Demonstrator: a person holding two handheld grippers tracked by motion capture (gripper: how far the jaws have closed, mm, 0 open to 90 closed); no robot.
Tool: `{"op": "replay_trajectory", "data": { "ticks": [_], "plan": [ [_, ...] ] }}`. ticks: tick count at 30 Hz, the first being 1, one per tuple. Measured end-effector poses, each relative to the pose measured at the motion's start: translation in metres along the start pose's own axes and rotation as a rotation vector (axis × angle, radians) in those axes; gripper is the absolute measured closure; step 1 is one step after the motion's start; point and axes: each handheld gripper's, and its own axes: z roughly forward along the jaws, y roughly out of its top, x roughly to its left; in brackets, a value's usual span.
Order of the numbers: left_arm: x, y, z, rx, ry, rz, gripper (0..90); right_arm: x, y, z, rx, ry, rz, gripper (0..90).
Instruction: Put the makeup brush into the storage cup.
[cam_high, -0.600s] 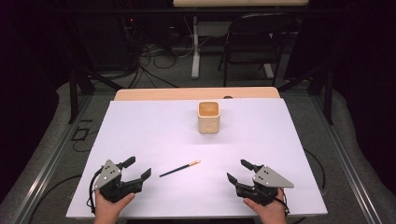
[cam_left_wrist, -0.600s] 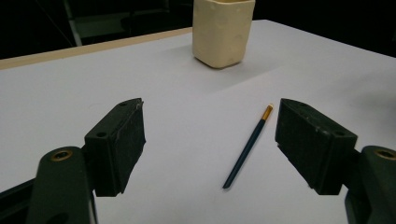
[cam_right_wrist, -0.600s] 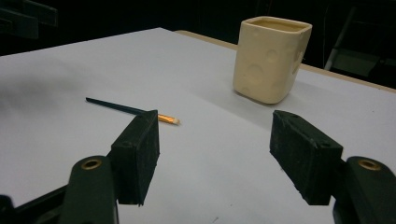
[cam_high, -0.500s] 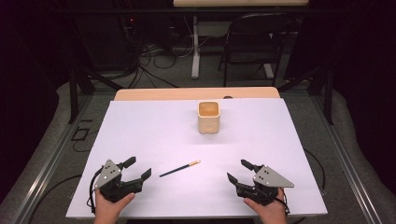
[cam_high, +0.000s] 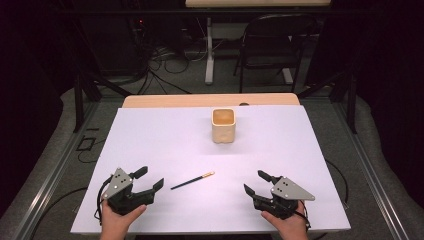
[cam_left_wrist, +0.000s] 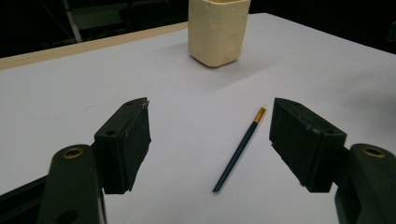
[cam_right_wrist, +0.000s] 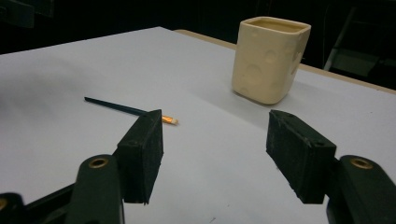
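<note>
1. Dark room behind; a white table (cam_high: 165, 135) fills the foreground, with a black chair (cam_high: 272, 47) beyond it.
2. Landmark: a cream square cup (cam_high: 223, 125) stands upright toward the far middle of the table; its inside looks tan, contents cannot be told.
3. No writing or label can be read on the cup.
4. A dark pencil (cam_high: 192, 181) with an orange end lies flat, well nearer than the cup.
5. The left gripper (cam_high: 148, 180) sits nearer and left of the cup, jaws wide apart, holding nothing.
6. The right gripper (cam_high: 253, 182) sits nearer and right of the cup, jaws spread, empty.
</note>
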Motion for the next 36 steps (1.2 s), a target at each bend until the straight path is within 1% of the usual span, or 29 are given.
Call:
{"op": "replay_trajectory", "data": {
  "ticks": [1, 3, 4, 5, 6, 8, 13, 15, 16, 17, 18, 19, 21, 26, 27, 30, 32, 33, 36],
  "plan": [
    [0.000, 0.002, 0.000, 0.017, -0.006, 0.004, 30.8, 0.000, 0.000, 0.000, 0.013, 0.001, 0.001, 37.8],
    [0.000, 0.005, 0.000, 0.047, -0.021, -0.002, 32.5, 0.000, 0.001, -0.001, 0.017, -0.006, -0.002, 38.5],
    [0.000, 0.006, 0.000, 0.064, -0.019, 0.003, 32.5, -0.001, 0.001, -0.001, 0.011, -0.008, 0.000, 39.3],
    [-0.001, 0.009, 0.001, 0.092, -0.015, 0.004, 32.5, -0.001, 0.001, -0.001, 0.009, -0.007, 0.000, 40.6],
    [-0.001, 0.009, 0.001, 0.092, -0.015, 0.004, 32.5, -0.001, 0.001, -0.001, 0.009, -0.007, 0.000, 40.6],
    [-0.001, 0.015, 0.002, 0.120, -0.014, 0.014, 32.5, -0.002, 0.001, -0.002, 0.013, -0.019, 0.004, 40.4],
    [-0.002, 0.021, 0.004, 0.139, -0.012, 0.033, 32.5, -0.004, 0.001, -0.004, 0.031, -0.029, -0.013, 40.3],
    [-0.003, 0.023, 0.006, 0.157, -0.012, 0.048, 32.5, -0.004, 0.001, -0.005, 0.028, -0.031, -0.014, 40.2],
    [-0.004, 0.026, 0.008, 0.174, -0.013, 0.063, 32.5, -0.005, 0.001, -0.005, 0.030, -0.029, -0.010, 40.3],
    [-0.004, 0.026, 0.008, 0.174, -0.013, 0.063, 32.5, -0.005, 0.001, -0.005, 0.034, -0.031, -0.009, 40.2],
    [-0.005, 0.028, 0.010, 0.187, -0.012, 0.077, 32.5, -0.005, 0.000, -0.005, 0.036, -0.032, -0.008, 40.2],
    [-0.005, 0.028, 0.010, 0.187, -0.012, 0.077, 32.5, -0.005, 0.000, -0.005, 0.036, -0.032, -0.010, 40.2],
    [-0.006, 0.031, 0.012, 0.210, -0.016, 0.084, 32.5, -0.005, 0.000, -0.005, 0.036, -0.031, -0.010, 40.2],
    [-0.008, 0.038, 0.017, 0.255, -0.012, 0.122, 32.5, -0.006, 0.000, -0.004, 0.041, -0.028, -0.001, 40.2],
    [-0.008, 0.039, 0.017, 0.266, -0.013, 0.124, 32.5, -0.007, -0.001, -0.004, 0.042, -0.027, 0.001, 40.2],
    [-0.008, 0.042, 0.020, 0.303, -0.016, 0.135, 32.5, -0.007, -0.001, -0.004, 0.040, -0.024, 0.009, 40.2],
    [-0.009, 0.045, 0.023, 0.334, -0.015, 0.153, 33.5, -0.007, -0.001, -0.004, 0.043, -0.023, 0.013, 40.2],
    [-0.009, 0.045, 0.023, 0.334, -0.015, 0.153, 34.3, -0.007, -0.001, -0.004, 0.043, -0.023, 0.013, 40.2],
    [-0.011, 0.047, 0.027, 0.371, -0.029, 0.156, 34.6, -0.007, -0.001, -0.004, 0.044, -0.023, 0.012, 40.2]
  ]
}}
